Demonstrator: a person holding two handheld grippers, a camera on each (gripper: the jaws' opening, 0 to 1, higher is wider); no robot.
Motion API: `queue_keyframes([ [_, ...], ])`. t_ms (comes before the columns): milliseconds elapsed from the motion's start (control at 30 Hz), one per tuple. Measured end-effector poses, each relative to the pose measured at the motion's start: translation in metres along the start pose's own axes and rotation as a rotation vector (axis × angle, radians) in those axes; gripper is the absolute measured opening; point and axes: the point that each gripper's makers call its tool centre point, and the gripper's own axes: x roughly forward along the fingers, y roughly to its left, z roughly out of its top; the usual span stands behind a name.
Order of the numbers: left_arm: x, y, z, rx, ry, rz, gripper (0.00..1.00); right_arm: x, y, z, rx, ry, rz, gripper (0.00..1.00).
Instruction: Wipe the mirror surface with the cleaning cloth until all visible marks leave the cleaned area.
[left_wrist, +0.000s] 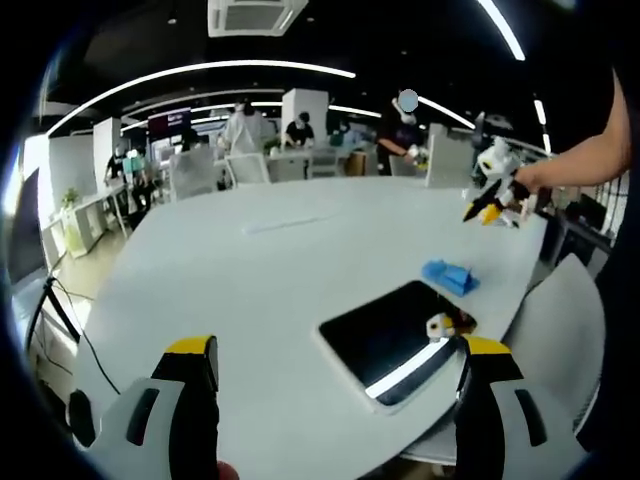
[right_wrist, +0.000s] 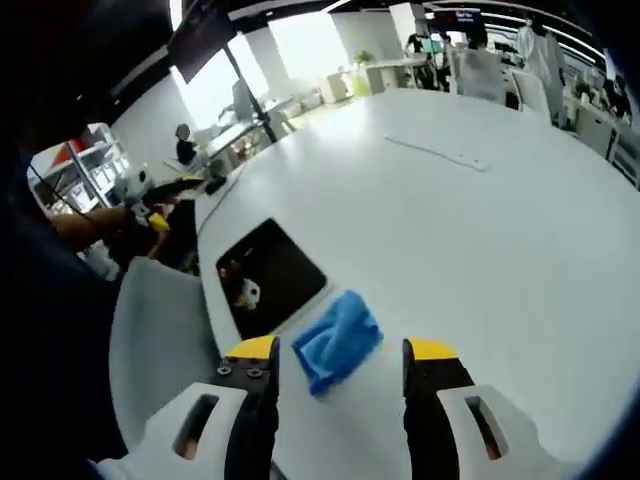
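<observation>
On the white counter (right_wrist: 480, 250) the mirror (left_wrist: 395, 338) lay near its edge, the blue cloth (right_wrist: 337, 340) just beside it; both grippers (left_wrist: 340, 400) (right_wrist: 340, 375) hovered, jaws released, holding nothing.

Far things too small to read

On the surface (right_wrist: 480, 230), the thin strip (right_wrist: 440, 152) toward twelve o'clock can't be identified; the mirror (right_wrist: 268, 272) reflection holds small blurred shapes; the people (left_wrist: 245, 125) behind are indistinct.
</observation>
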Motion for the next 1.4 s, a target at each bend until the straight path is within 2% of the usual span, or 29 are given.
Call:
queue_keyframes([
  [100,0.001,-0.002,0.004,0.001,-0.006,-0.003,0.99,-0.019,-0.019,0.01,0.084,-0.136,-0.108,0.54],
  [200,0.001,-0.003,0.008,0.005,-0.013,-0.004,0.99,-0.031,-0.034,-0.003,0.145,-0.18,-0.234,0.63],
  [233,0.001,-0.003,0.009,0.007,-0.013,-0.005,0.99,-0.034,-0.035,-0.008,0.16,-0.208,-0.262,0.66],
  [300,0.0,-0.002,0.009,0.01,-0.009,-0.005,0.99,-0.037,-0.034,-0.017,0.183,-0.222,-0.285,0.7],
  [333,0.0,-0.001,0.009,0.011,-0.009,-0.005,0.99,-0.037,-0.03,-0.018,0.182,-0.239,-0.278,0.72],
  [367,-0.001,0.0,0.009,0.011,-0.01,-0.003,0.99,-0.037,-0.022,-0.018,0.196,-0.282,-0.265,0.74],
  [433,-0.003,0.003,0.01,0.009,-0.013,0.001,0.99,-0.037,-0.012,-0.025,0.192,-0.277,-0.263,0.8],
  [600,-0.009,0.008,0.009,0.012,-0.009,0.008,0.99,-0.034,0.012,-0.032,0.1,-0.28,-0.261,0.9],
  [700,-0.01,0.01,0.007,0.008,-0.007,0.012,0.99,-0.033,0.034,-0.019,0.004,-0.402,-0.216,0.91],
  [800,-0.011,0.012,0.005,-0.008,-0.007,0.023,0.99,-0.025,0.041,-0.027,-0.019,-0.382,-0.212,0.97],
  [867,-0.01,0.01,0.003,-0.003,-0.003,0.021,0.99,-0.018,0.041,-0.035,-0.012,-0.334,-0.21,1.0],
  [1033,-0.011,0.008,0.0,-0.007,-0.003,0.027,0.99,-0.017,0.037,-0.04,0.015,-0.334,-0.211,1.0],
  [1067,-0.011,0.008,-0.001,-0.009,-0.002,0.028,0.99,-0.015,0.042,-0.04,0.032,-0.34,-0.184,1.0],
  [1233,-0.014,0.008,-0.009,-0.013,0.019,0.032,0.99,-0.005,0.047,-0.056,0.032,-0.287,-0.169,1.0],
  [1400,-0.016,0.007,-0.012,-0.022,0.023,0.03,0.99,-0.002,0.054,-0.063,0.043,-0.276,-0.156,1.0],
])
